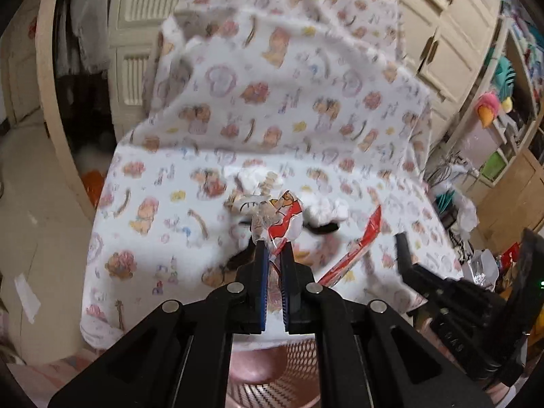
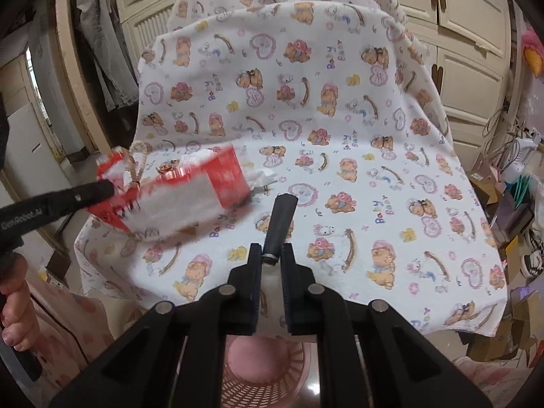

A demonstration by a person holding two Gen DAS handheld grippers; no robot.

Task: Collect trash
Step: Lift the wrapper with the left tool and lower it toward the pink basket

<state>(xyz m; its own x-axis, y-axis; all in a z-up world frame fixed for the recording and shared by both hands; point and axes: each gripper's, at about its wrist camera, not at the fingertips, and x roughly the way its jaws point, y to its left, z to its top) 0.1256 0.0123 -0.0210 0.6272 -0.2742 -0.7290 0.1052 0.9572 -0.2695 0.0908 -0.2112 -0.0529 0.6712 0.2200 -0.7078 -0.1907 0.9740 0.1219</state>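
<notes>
My left gripper (image 1: 272, 248) is shut on a crumpled clear and red wrapper (image 1: 278, 217) and holds it above the bear-print cloth (image 1: 153, 187). From the right wrist view the same left gripper (image 2: 108, 187) enters from the left with a blurred red and white wrapper (image 2: 183, 190) in it. My right gripper (image 2: 272, 251) is shut on a black cylindrical handle (image 2: 280, 224) that points forward over the cloth (image 2: 374, 204). A red wrapper strip (image 1: 360, 248) and white tissue (image 1: 329, 210) lie on the cloth. A pink mesh basket (image 2: 272, 374) sits below the grippers.
The cloth-covered table (image 2: 340, 102) fills the middle. Cream cabinet doors (image 2: 469, 51) stand behind it. Boxes and cables (image 2: 510, 187) clutter the right side. Clothes (image 2: 102, 51) hang at the left. The basket rim also shows in the left wrist view (image 1: 272, 367).
</notes>
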